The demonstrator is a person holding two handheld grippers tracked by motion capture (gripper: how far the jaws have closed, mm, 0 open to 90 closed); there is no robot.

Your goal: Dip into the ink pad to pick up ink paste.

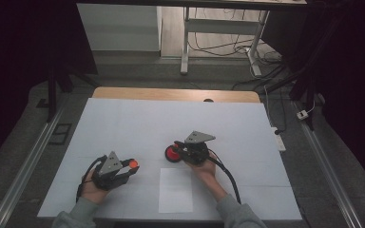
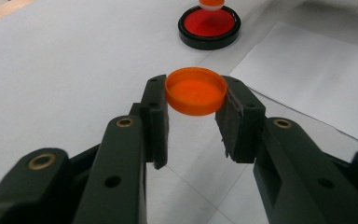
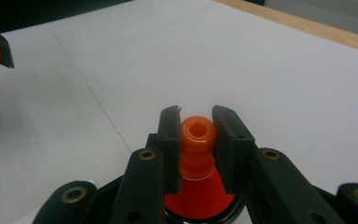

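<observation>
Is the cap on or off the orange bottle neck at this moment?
Off. The small round orange plastic cap sits clamped in the left gripper, apart from the bottle; the right gripper pinches the orange bottle neck, whose opening shows bare.

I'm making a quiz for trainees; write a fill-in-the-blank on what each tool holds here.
1. The left tool is shut on an orange ____.
2. The right tool grips the orange nozzle of a red ____.
3. The black-rimmed red dish lies on the ____ table cover.
4. The white paper sheet lies ____ the person's two forearms.

Missing words: cap; bottle; white; between
</observation>
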